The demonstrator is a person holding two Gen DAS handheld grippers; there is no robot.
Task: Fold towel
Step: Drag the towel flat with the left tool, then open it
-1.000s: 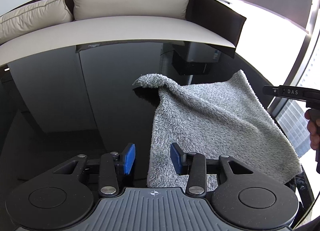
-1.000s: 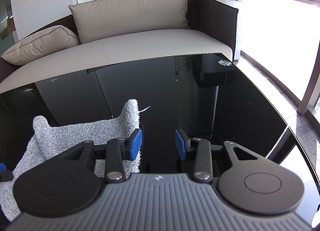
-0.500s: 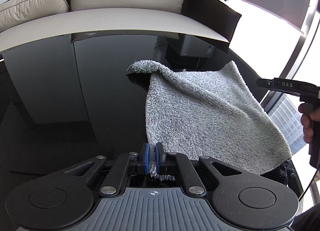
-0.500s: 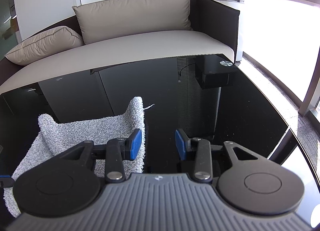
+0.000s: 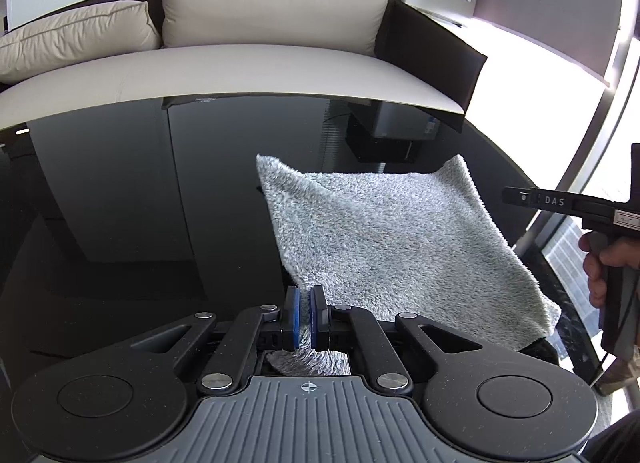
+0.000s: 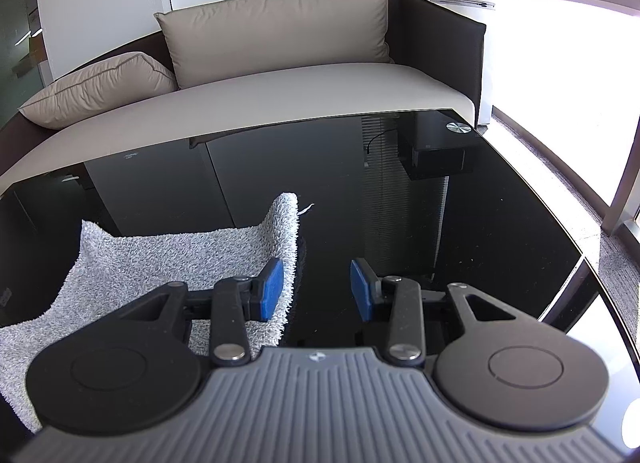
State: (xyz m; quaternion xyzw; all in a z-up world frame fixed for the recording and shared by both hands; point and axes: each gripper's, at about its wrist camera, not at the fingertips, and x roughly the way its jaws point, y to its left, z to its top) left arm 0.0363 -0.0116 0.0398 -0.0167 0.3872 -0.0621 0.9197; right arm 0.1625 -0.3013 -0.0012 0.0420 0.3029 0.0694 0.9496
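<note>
Fluffy grey terry towel [image 5: 392,239] spread on the glossy black glass counter [image 5: 140,203], its two far corners curled upward and its right edge close to the counter's right rim. Left tongs [image 5: 304,321] closed on the towel's near left corner, the blue pads [image 5: 296,319] pressed against the pile with a tuft of fabric showing behind them. Right tongs [image 6: 316,291] open, blue pads well apart, hovering over bare counter just beside the towel's right edge [image 6: 288,263]; in the left wrist view only their black body and the hand [image 5: 608,267] holding it appear at the right margin. Beyond the counter, a beige cushioned sofa [image 6: 280,79] with a dark frame; a small black box [image 6: 436,155] stands at the counter's far right corner
</note>
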